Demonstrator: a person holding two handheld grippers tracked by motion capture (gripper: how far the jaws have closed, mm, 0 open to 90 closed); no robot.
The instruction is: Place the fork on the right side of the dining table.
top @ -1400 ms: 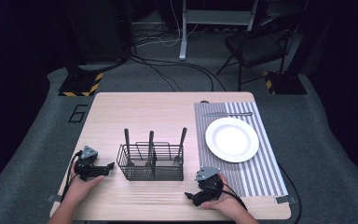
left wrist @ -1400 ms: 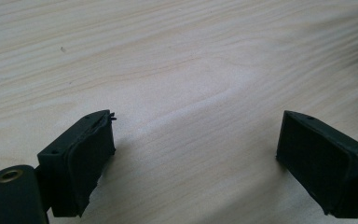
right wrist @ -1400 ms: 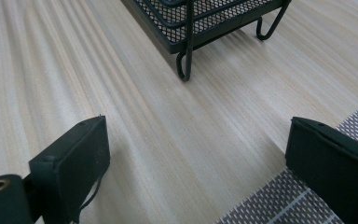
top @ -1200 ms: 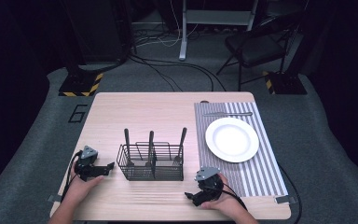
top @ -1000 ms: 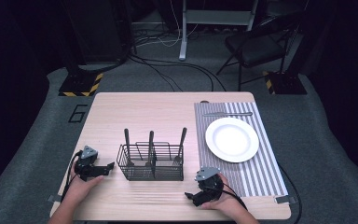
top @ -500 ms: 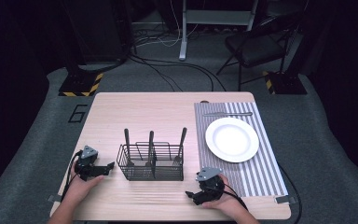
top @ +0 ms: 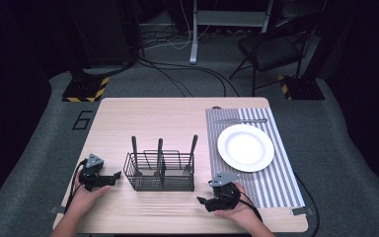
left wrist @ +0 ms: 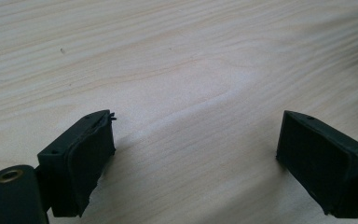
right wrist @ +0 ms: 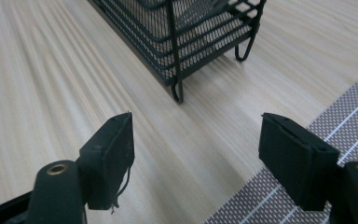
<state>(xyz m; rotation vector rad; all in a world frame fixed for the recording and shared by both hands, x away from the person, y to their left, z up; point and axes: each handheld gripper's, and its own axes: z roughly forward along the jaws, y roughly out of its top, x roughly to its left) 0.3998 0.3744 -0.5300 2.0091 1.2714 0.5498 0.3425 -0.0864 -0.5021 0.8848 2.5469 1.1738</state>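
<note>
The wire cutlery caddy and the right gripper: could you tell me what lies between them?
Nothing but bare wooden table: the right gripper view shows open tabletop between the right gripper, jaws apart, and the wire cutlery caddy.

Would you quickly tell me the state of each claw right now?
Left claw: open, holding nothing.
Right claw: open, holding nothing.

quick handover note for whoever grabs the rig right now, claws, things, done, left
Left claw: open, empty, resting on the table left of the caddy.
Right claw: open, empty, on the table right of the caddy, beside the striped mat.
Caddy: three utensil handles stand in it.
Mat: white plate on it, one utensil lying beyond the plate.
Done: nothing gripped.
Left: probably moving the caddy's utensils to the mat.
</note>
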